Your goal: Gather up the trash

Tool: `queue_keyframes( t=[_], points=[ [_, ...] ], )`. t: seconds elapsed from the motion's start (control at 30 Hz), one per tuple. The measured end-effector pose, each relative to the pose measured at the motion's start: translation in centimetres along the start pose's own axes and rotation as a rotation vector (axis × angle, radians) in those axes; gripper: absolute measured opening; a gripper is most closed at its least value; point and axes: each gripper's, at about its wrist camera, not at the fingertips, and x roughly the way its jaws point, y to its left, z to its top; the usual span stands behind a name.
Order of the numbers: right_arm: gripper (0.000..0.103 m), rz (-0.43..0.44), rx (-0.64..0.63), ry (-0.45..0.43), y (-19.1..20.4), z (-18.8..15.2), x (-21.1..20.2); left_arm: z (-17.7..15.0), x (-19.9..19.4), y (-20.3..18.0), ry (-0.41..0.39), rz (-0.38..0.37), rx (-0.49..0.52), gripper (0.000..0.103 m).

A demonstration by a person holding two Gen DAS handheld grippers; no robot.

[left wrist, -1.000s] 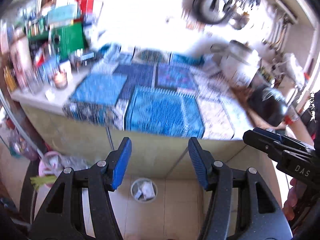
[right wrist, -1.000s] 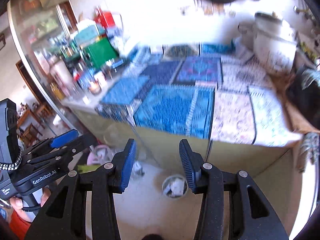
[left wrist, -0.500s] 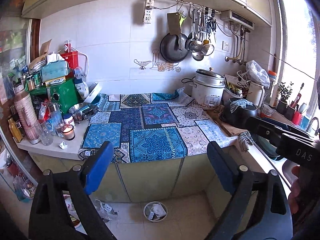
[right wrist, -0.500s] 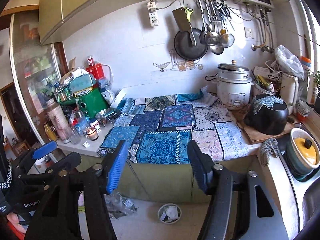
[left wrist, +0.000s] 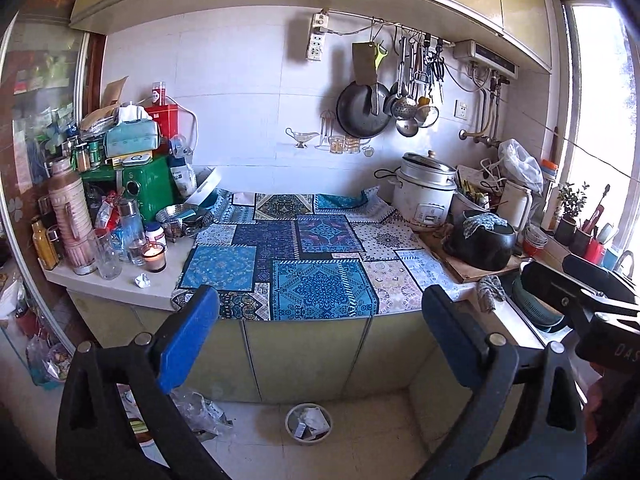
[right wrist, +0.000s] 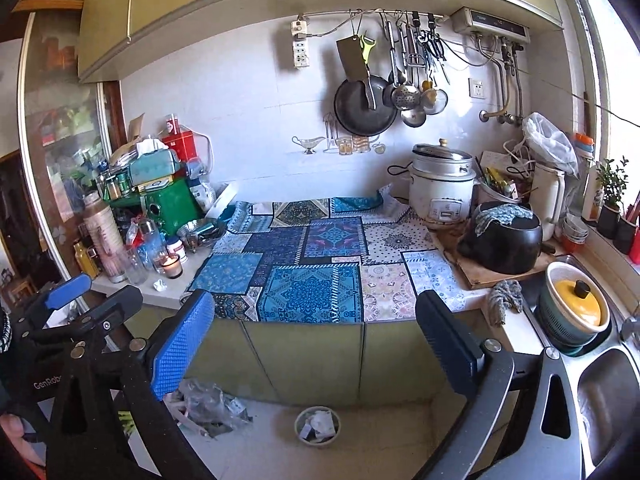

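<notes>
A small crumpled white wad of trash (left wrist: 142,279) lies on the white counter in front of a lit candle (left wrist: 154,256); it also shows in the right wrist view (right wrist: 160,285). A small round bin (left wrist: 309,424) with paper scraps stands on the floor below the counter; it also shows in the right wrist view (right wrist: 317,425). My left gripper (left wrist: 320,332) is open and empty, held back from the counter. My right gripper (right wrist: 316,332) is open and empty, also well back. Each gripper shows at the edge of the other's view.
A blue patchwork cloth (left wrist: 304,264) covers the counter's middle. Bottles, jars and a green box (left wrist: 146,188) crowd the left end. A rice cooker (left wrist: 428,192), a black pot (left wrist: 480,244) and a sink (right wrist: 600,404) stand at the right. Crumpled plastic bags (right wrist: 208,404) lie on the floor.
Both grippers have pulled back and tilted up, so the whole wall and counter now show. Both jaws have opened wider. The views have gone from blurred to steady.
</notes>
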Motion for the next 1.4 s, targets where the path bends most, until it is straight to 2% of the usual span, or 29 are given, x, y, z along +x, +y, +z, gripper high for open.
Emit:
queue_keyframes(
  t=[0.33, 1.4],
  points=[
    [0.1, 0.025, -0.023, -0.024, -0.4, 0.4, -1.0, 0.2, -0.1, -0.3, -0.006, 0.009, 0.0, 0.102],
    [0.1, 0.061, -0.02, -0.011, -0.7, 1.2, 0.0, 1.2, 0.9, -1.0, -0.02, 0.03, -0.019, 0.102]
  ],
)
